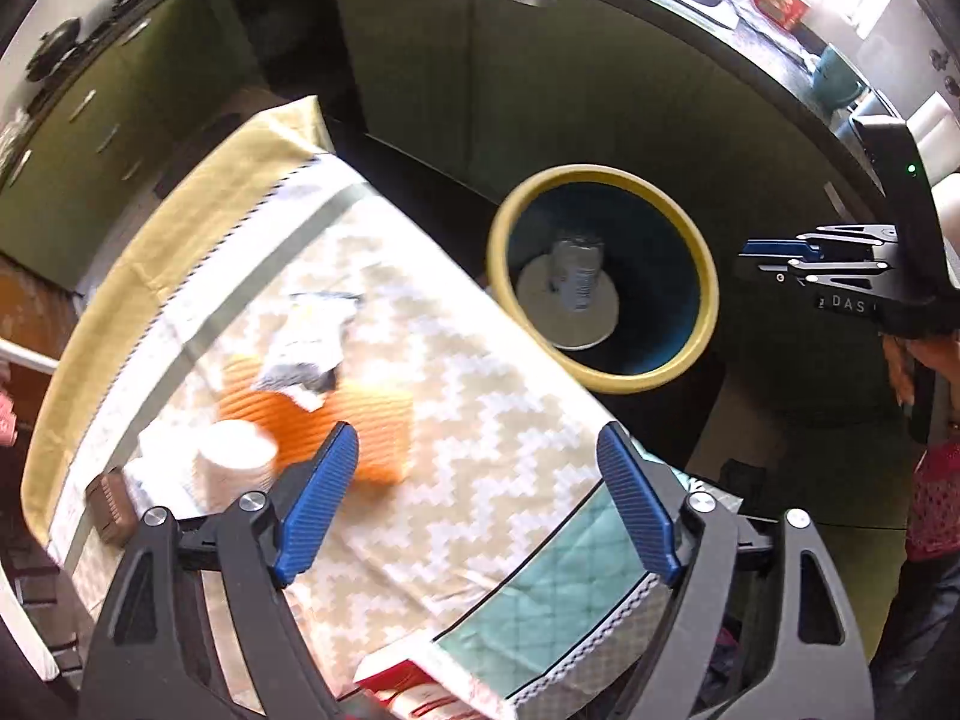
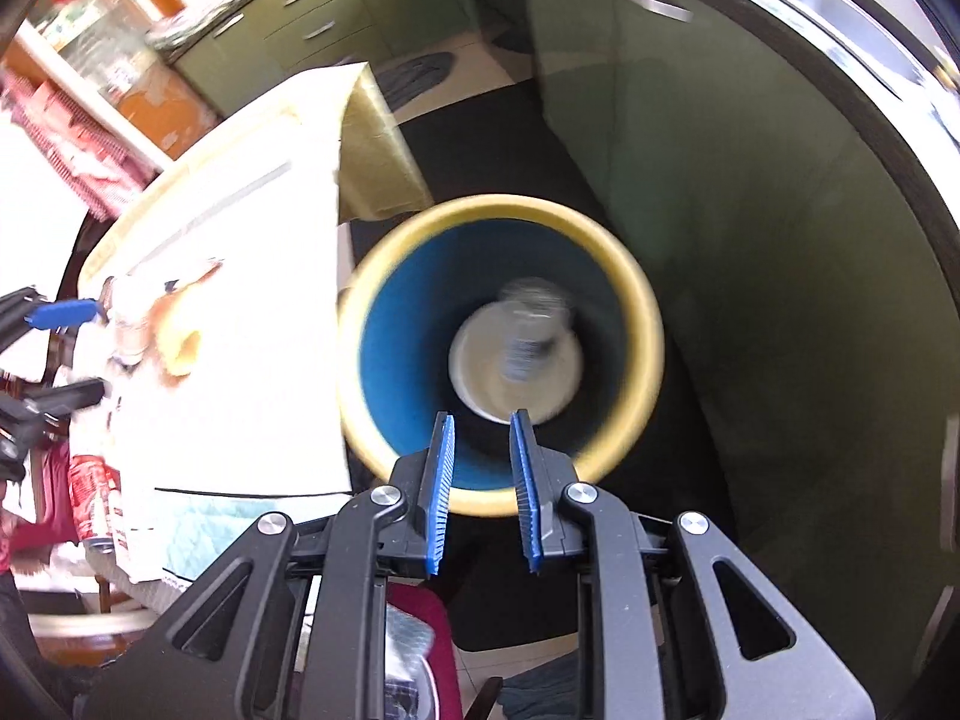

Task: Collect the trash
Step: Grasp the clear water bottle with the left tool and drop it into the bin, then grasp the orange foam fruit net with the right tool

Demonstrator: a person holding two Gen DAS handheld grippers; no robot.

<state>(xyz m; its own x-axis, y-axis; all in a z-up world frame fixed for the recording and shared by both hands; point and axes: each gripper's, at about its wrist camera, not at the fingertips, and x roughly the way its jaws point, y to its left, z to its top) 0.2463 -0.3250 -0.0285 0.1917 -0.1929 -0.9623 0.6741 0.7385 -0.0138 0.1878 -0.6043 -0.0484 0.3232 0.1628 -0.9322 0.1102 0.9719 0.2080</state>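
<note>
A blue bin with a yellow rim point(image 1: 603, 180) stands on the dark floor beside the table; a silver can point(image 1: 577, 273) lies inside it on a white disc. The bin point(image 2: 636, 312) and the can point(image 2: 531, 330) also show, blurred, in the right wrist view. My right gripper point(image 2: 483, 420) hovers over the bin mouth, jaws a little apart and empty; it also shows in the left wrist view point(image 1: 774, 258). My left gripper point(image 1: 477, 450) is wide open and empty above the table. A crumpled wrapper point(image 1: 309, 342) lies on an orange mat point(image 1: 366, 426). A white cup point(image 1: 234, 462) stands near it.
The table has a zigzag cloth point(image 1: 480, 450) and a teal quilted mat point(image 1: 558, 600). A brown box point(image 1: 111, 507) sits at its left edge. A red can point(image 2: 93, 495) stands at the table's near end. Green cabinets point(image 1: 468, 60) run behind the bin.
</note>
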